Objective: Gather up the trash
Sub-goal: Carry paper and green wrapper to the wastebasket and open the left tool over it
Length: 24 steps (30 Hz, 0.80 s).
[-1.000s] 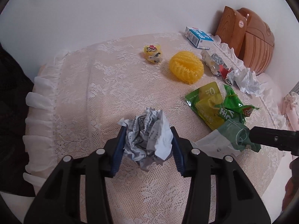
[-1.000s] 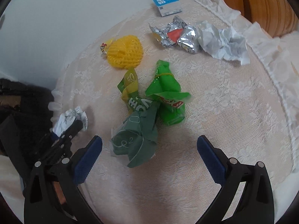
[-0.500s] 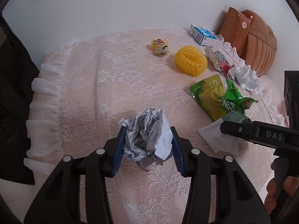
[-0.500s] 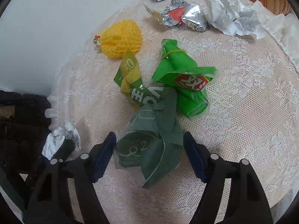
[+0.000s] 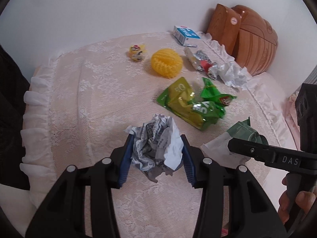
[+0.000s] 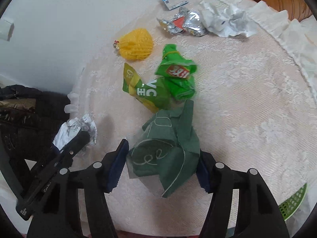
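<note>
Both grippers low over tablecloth point(image 5: 89, 91), L point(image 5: 156, 156) pinching paper wad point(image 5: 156, 138), R point(image 6: 161, 164) apparently on green wrapper point(image 6: 168, 148)

The left half of the lace-covered table point(image 5: 83, 91) lies bare from its frilled left edge to the middle, open to a gripper. The near edge in front of both grippers is bare lace too. Toward the far edge stand a small yellow toy point(image 5: 137, 52) and, just beside it, a yellow mesh ball point(image 5: 166, 62). A blue-and-white carton point(image 5: 185, 35) sits at the far right corner. Along the right edge, a foil wrapper point(image 5: 201, 63) touches crumpled white paper point(image 5: 233, 75), with a wooden object point(image 5: 245, 39) behind them. Green snack bags point(image 6: 162, 83) crowd the middle. In the right wrist view, the lace between those bags and the right edge is bare.
</note>
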{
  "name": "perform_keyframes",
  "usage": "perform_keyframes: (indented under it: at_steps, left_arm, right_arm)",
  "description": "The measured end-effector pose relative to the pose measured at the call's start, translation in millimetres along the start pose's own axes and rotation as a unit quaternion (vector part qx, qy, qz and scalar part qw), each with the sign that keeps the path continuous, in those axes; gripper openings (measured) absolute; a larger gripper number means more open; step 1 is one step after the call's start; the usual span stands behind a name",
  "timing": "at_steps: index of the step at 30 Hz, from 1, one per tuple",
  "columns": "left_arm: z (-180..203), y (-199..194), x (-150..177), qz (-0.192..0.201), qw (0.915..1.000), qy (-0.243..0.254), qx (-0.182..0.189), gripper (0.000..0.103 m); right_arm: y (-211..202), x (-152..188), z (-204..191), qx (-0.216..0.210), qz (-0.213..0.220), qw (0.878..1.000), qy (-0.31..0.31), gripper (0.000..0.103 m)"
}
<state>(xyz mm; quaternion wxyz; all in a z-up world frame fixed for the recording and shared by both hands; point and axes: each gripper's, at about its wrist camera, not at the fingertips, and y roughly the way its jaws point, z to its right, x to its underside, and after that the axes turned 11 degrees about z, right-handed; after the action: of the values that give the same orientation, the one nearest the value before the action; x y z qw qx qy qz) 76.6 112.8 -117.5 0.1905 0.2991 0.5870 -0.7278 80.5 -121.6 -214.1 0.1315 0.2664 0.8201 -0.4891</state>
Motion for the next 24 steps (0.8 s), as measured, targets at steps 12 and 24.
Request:
perform_keyframes:
  at_steps: [12,24]
  left_arm:
    - [162.1,-22.7,37.5,-0.021,0.9891,0.091,0.114,0.045]
    - [279.0,-42.5,78.7,-0.029,0.9682,0.184,0.167,0.045]
  right_arm:
    - [-150.6,47.9,136.0,0.144,0.11,0.982,0.05,0.063]
    - [-239.0,109.5,240.3,0.19,0.16,0.96,0.127,0.063]
